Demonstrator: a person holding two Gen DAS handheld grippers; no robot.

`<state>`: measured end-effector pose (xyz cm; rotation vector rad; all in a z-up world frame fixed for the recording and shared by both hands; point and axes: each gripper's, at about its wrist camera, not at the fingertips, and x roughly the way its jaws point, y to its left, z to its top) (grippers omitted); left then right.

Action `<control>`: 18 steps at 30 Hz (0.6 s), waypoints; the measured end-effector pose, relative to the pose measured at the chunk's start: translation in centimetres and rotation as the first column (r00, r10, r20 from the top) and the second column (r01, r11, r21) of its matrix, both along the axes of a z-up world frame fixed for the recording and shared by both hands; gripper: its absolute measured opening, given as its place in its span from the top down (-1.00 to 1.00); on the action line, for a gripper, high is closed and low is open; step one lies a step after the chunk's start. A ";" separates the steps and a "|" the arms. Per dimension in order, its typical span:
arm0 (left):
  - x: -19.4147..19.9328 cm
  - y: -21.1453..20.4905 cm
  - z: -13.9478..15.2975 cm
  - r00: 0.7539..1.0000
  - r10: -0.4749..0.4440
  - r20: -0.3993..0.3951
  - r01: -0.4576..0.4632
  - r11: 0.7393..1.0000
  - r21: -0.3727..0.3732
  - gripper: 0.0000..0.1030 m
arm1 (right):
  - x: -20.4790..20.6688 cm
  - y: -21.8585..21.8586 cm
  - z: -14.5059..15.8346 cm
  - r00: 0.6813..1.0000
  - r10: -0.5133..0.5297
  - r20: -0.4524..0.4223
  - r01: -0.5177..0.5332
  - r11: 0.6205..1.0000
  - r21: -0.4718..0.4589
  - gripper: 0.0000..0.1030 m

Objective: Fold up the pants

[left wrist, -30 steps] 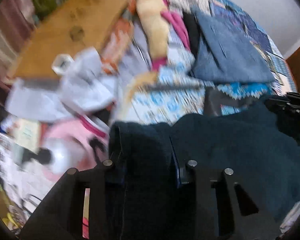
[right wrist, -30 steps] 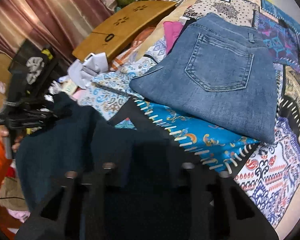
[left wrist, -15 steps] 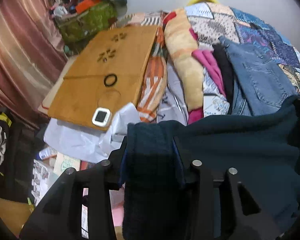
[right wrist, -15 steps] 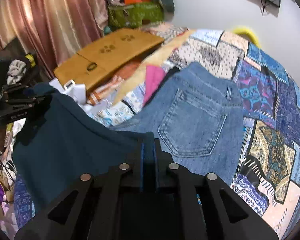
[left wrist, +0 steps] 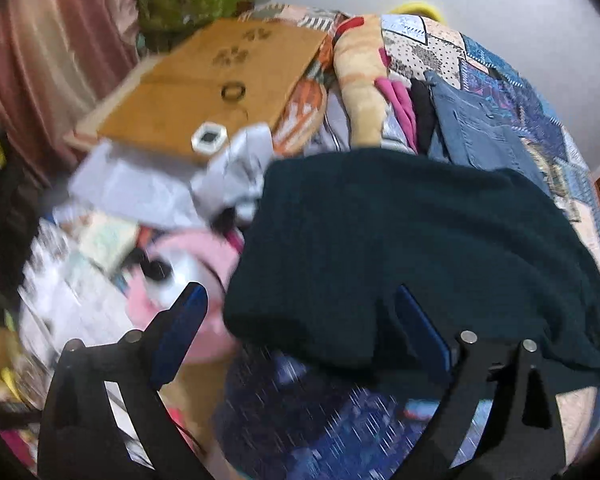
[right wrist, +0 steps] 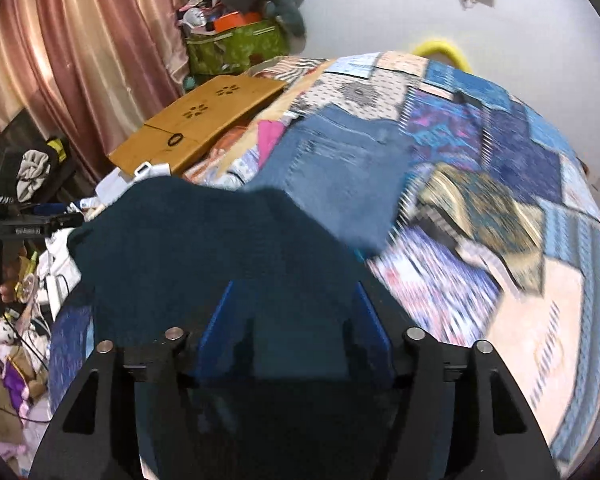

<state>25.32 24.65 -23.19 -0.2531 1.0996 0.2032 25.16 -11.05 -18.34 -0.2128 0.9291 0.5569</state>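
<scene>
The dark teal pants (left wrist: 400,240) lie in a folded heap on the patchwork bedspread (right wrist: 480,240), just in front of both grippers. My left gripper (left wrist: 300,320) is opening wide. The near edge of the pants lies loose between its blue pads (left wrist: 184,320), which do not press on it. My right gripper (right wrist: 296,320) is opening too, with the pants (right wrist: 204,248) slack between its pads (right wrist: 220,320). In the right wrist view the left gripper (right wrist: 32,228) shows as a black frame at the far left edge.
Folded blue jeans (right wrist: 340,168) lie on the bed just beyond the dark pants, with pink and black clothes (left wrist: 404,108) beside them. A wooden lap table (left wrist: 220,80) and white cloth (left wrist: 148,188) sit to the left. Clutter covers the floor (right wrist: 28,320).
Both grippers were shut on the dark pants and held them up. Now both have spread their jaws and let go, and the pants have dropped onto the bed.
</scene>
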 end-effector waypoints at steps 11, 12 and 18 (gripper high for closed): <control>-0.6 -2.9 -2.3 0.999 -0.019 -0.030 0.010 0.962 -0.271 -0.85 | -5.6 -4.9 -3.5 0.994 -0.096 -0.050 0.094 0.995 -0.031 -0.17; -0.2 -3.1 -2.4 0.999 -0.020 -0.026 0.012 0.957 -0.288 -0.85 | -5.7 -5.2 -3.6 0.993 -0.107 -0.058 0.106 0.994 -0.015 -0.17; 2.2 -4.0 -2.5 0.998 0.066 -0.007 -0.066 0.998 0.022 0.18 | -5.9 -6.1 -4.2 0.987 -0.138 -0.085 0.142 0.989 0.040 -0.20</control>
